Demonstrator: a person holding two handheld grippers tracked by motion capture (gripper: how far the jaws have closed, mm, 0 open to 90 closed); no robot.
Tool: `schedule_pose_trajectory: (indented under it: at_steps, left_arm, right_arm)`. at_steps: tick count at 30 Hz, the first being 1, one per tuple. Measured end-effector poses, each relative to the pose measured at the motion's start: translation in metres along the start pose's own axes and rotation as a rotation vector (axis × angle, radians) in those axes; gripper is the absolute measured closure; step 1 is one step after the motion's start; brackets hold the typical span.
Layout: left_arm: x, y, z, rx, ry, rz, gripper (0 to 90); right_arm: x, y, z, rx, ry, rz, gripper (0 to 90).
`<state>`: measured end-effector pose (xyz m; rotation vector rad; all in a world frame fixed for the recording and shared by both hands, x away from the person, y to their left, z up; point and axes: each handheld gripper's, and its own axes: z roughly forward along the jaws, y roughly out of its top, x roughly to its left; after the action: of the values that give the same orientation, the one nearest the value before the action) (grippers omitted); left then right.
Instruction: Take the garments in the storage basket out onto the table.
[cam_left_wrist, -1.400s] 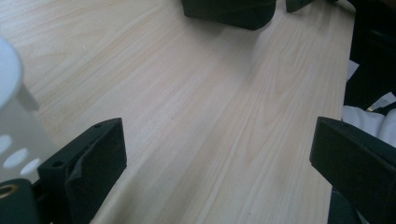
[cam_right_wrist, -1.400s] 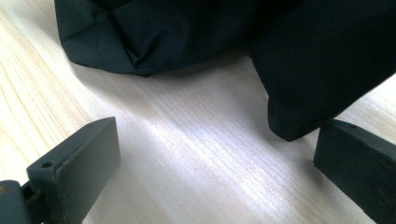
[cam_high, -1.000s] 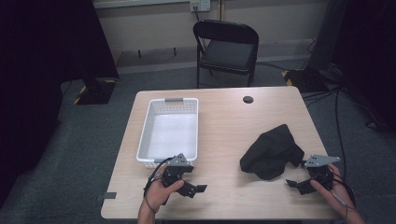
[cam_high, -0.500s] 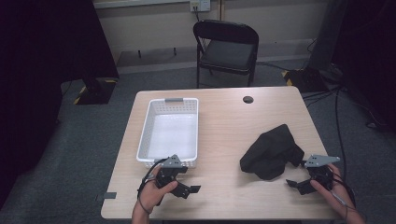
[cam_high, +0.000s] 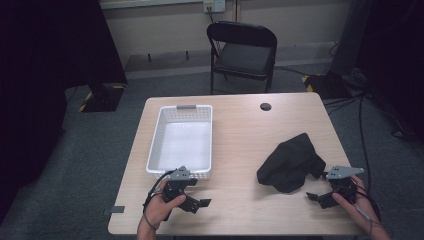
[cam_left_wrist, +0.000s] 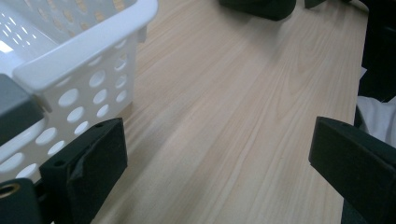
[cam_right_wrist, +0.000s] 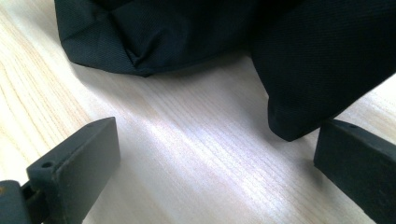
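While the right gripper (cam_high: 316, 195) waits, jaws apart, beside the cloth (cam_high: 291, 162) near the table's (cam_high: 240, 135) right edge, the left gripper (cam_high: 199, 203), also open, has drawn back slightly from the basket (cam_high: 165, 130), so nothing is grasped yet.

The black cloth (cam_right_wrist: 196, 32) runs off the top and right edges of the right tool's view, its full shape unseen. In the left tool's view the white basket (cam_left_wrist: 84, 56) is cut off at the top and left edges. From above, both forearms leave the bottom edge; the right hand (cam_high: 352, 207) hides much of the right tool (cam_high: 316, 197) by the tabletop's (cam_high: 250, 150) near right corner.
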<state>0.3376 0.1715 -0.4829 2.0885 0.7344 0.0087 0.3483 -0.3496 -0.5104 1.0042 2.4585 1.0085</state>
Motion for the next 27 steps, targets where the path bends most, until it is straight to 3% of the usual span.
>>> schedule_pose_trajectory:
  at_steps: [19, 27]
  left_arm:
    - [0.01, -0.013, -0.018, -0.007, 0.065, -0.023, 3.8]
    - [0.012, -0.016, -0.02, -0.017, 0.067, -0.031, 3.8]
  right_arm:
    - [0.0, 0.0, 0.0, 0.0, 0.0, 0.0, 0.0]
    - [0.0, 0.0, 0.0, 0.0, 0.0, 0.0, 0.0]
